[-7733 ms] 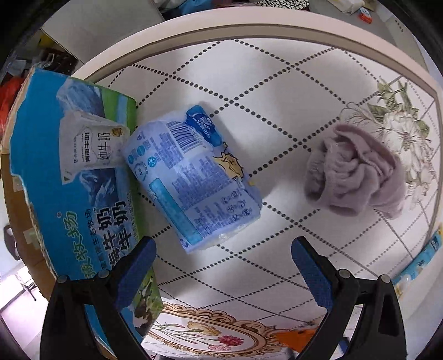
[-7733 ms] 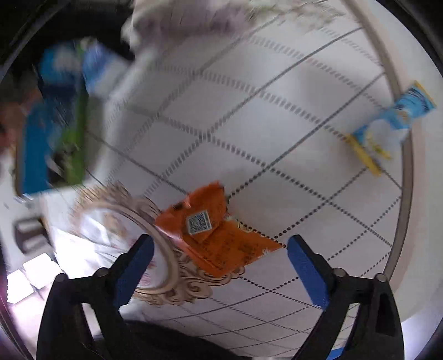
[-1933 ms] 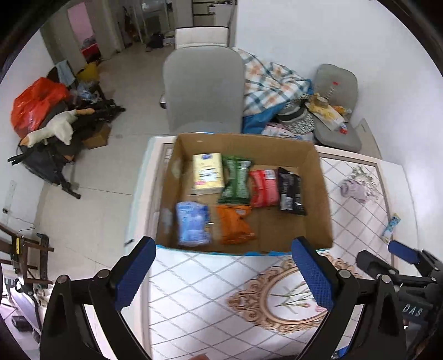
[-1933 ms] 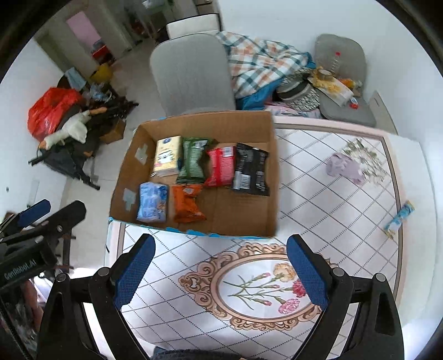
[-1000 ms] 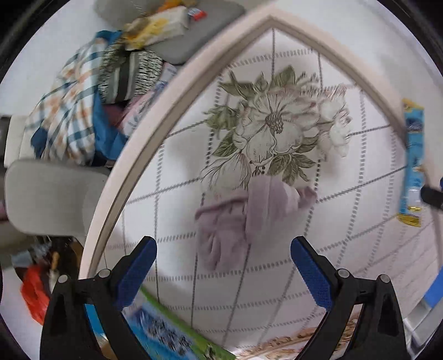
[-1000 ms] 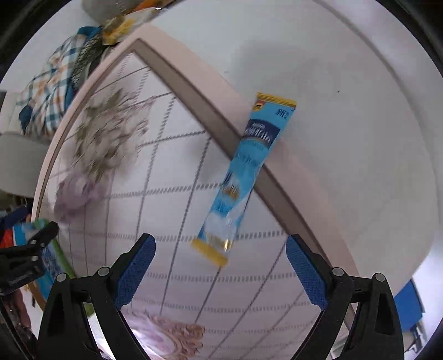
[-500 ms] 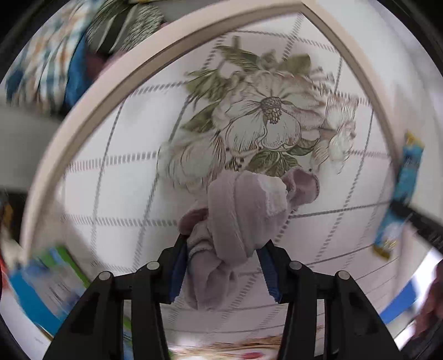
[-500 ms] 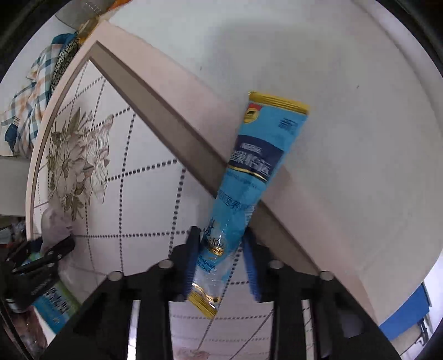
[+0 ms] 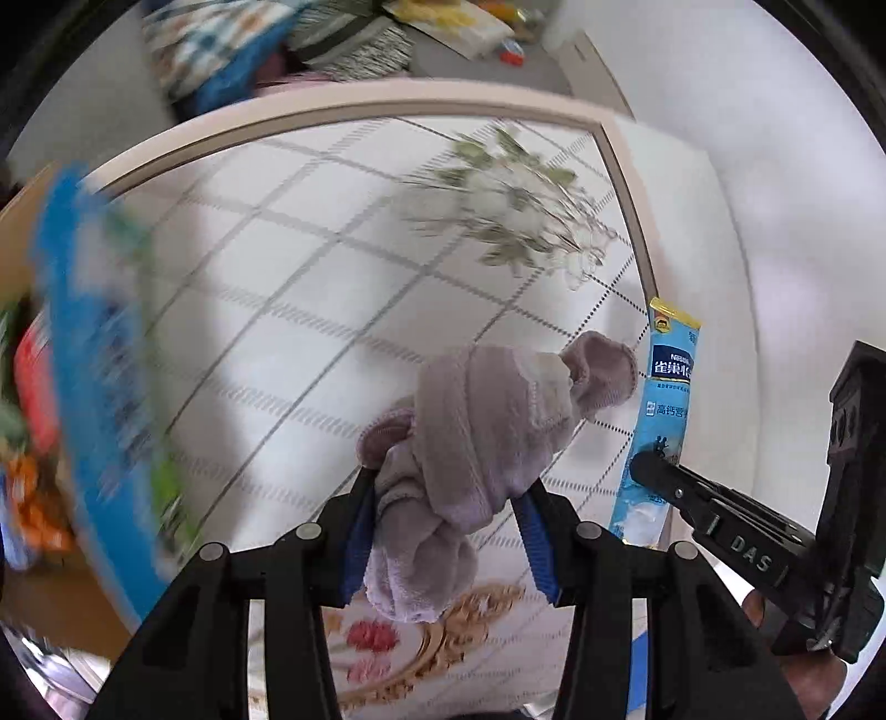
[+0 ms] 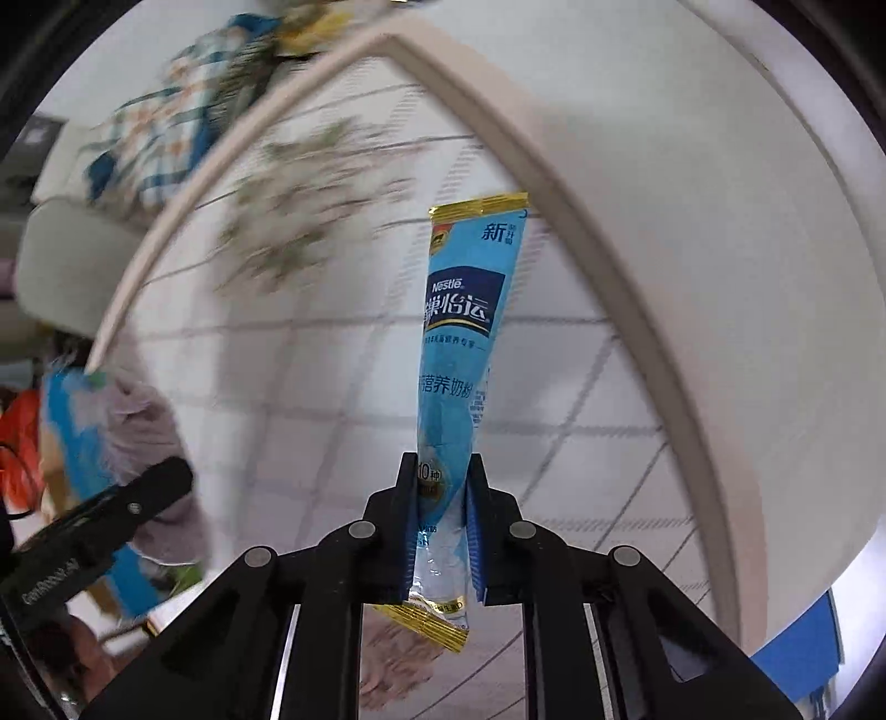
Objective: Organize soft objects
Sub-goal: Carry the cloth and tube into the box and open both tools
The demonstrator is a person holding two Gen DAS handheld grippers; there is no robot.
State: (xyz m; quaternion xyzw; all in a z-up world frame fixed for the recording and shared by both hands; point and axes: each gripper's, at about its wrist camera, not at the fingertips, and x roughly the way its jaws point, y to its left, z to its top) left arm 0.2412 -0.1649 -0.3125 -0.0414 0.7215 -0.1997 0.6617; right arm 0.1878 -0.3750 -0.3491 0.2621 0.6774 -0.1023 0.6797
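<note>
My left gripper [image 9: 446, 498] is shut on a bunched lilac sock [image 9: 482, 437] and holds it above the patterned tablecloth [image 9: 310, 288]. My right gripper [image 10: 443, 487] is shut on the lower end of a long blue Nestle milk-powder sachet [image 10: 462, 332], which points upward, lifted off the table. The right gripper also shows in the left wrist view [image 9: 650, 471], pinching the sachet [image 9: 667, 387] just right of the sock. The left gripper and the sock [image 10: 149, 443] show at the left of the right wrist view.
The blue-printed cardboard box [image 9: 94, 354], blurred, stands at the left with snack packs [image 9: 33, 387] inside. The table's beige border [image 9: 626, 199] runs along the far and right sides, with a white wall beyond. A chair with plaid cloth [image 9: 221, 50] stands behind the table.
Both grippers have lifted their objects off the table. The left has swung the sock leftward, bringing the box into view. The sachet now hangs free above the table's corner.
</note>
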